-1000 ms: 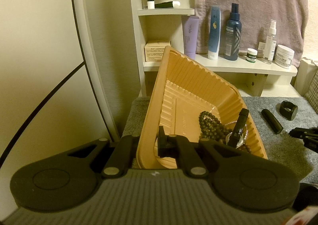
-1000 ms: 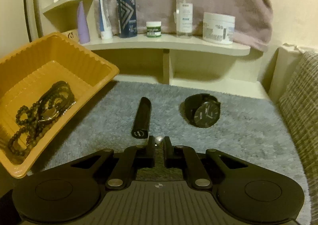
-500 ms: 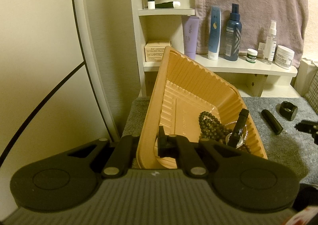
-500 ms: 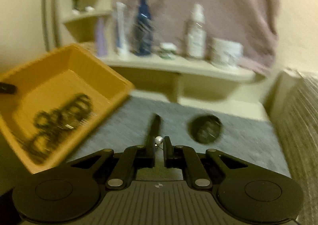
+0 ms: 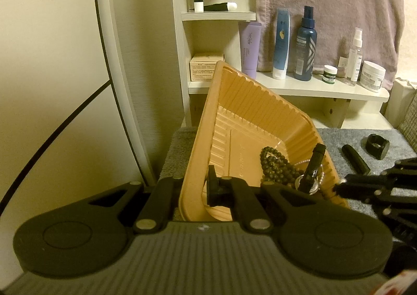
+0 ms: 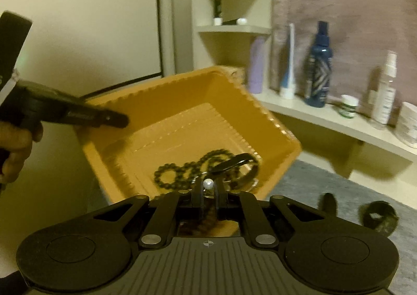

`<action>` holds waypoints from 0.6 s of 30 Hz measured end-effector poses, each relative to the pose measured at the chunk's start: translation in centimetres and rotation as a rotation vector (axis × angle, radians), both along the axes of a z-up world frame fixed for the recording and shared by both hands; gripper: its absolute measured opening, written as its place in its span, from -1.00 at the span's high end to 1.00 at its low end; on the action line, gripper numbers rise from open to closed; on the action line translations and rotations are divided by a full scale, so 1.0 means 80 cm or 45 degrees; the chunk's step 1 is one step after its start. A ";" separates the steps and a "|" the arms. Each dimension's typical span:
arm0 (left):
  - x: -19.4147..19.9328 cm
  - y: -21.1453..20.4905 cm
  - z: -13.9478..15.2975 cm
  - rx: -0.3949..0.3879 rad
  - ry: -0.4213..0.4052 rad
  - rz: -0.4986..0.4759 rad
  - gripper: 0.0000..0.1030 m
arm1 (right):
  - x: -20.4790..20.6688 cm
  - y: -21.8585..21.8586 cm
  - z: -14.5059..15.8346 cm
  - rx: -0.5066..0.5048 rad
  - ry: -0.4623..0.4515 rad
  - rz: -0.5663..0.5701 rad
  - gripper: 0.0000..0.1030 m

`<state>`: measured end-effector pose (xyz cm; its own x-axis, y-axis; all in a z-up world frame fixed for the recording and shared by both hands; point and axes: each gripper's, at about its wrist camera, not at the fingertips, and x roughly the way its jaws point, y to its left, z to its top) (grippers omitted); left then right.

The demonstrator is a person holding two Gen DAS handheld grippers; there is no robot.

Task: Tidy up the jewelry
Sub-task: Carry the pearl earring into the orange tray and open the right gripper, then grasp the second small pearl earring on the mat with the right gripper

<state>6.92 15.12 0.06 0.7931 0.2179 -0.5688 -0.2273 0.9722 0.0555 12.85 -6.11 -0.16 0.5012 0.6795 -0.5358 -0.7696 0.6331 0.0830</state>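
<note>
The left gripper (image 5: 194,188) is clamped on the near wall of the orange tray (image 5: 250,118), holding it tilted, its open side facing the right gripper. The right gripper (image 6: 208,187) is pinched on a small pearl piece (image 6: 208,183), likely an earring, which sits between the fingertips and hangs just over the tray's near rim. A dark bead bracelet (image 6: 182,172) and a black strap item (image 6: 234,161) lie low in the tray, at 12 o'clock from the pearl. On the grey mat at 4 o'clock from the tray lie a black tube (image 5: 355,159) and a watch (image 5: 377,145). Judgement: the pearl is light, hard, smooth and liable to slip or roll; hold it across the bead, low over the tray before letting go. The thin tray will flex; grip at the rim.
</note>
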 end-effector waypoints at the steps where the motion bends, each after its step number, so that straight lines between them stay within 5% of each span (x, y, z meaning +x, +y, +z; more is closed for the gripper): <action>1: 0.000 0.000 0.000 -0.001 0.000 0.000 0.91 | 0.001 0.000 -0.001 0.002 0.004 0.004 0.85; 7: 0.000 0.001 0.000 -0.005 -0.002 0.002 0.91 | -0.001 0.002 -0.003 0.037 0.028 0.067 0.84; 10: 0.000 0.001 0.000 -0.007 -0.002 0.002 0.91 | -0.004 -0.002 -0.002 0.048 0.012 0.054 0.48; 11: 0.000 0.001 0.000 -0.007 -0.002 0.002 0.91 | -0.003 -0.006 -0.001 0.053 0.010 0.041 0.34; 18: -0.001 0.002 -0.001 -0.006 -0.002 0.003 0.91 | 0.011 -0.057 -0.011 0.012 0.048 -0.203 0.33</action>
<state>6.87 15.25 0.01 0.7936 0.2169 -0.5684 -0.2293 0.9720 0.0507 13.71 -10.66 -1.01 0.5828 0.5980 -0.5502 -0.6555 0.7461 0.1166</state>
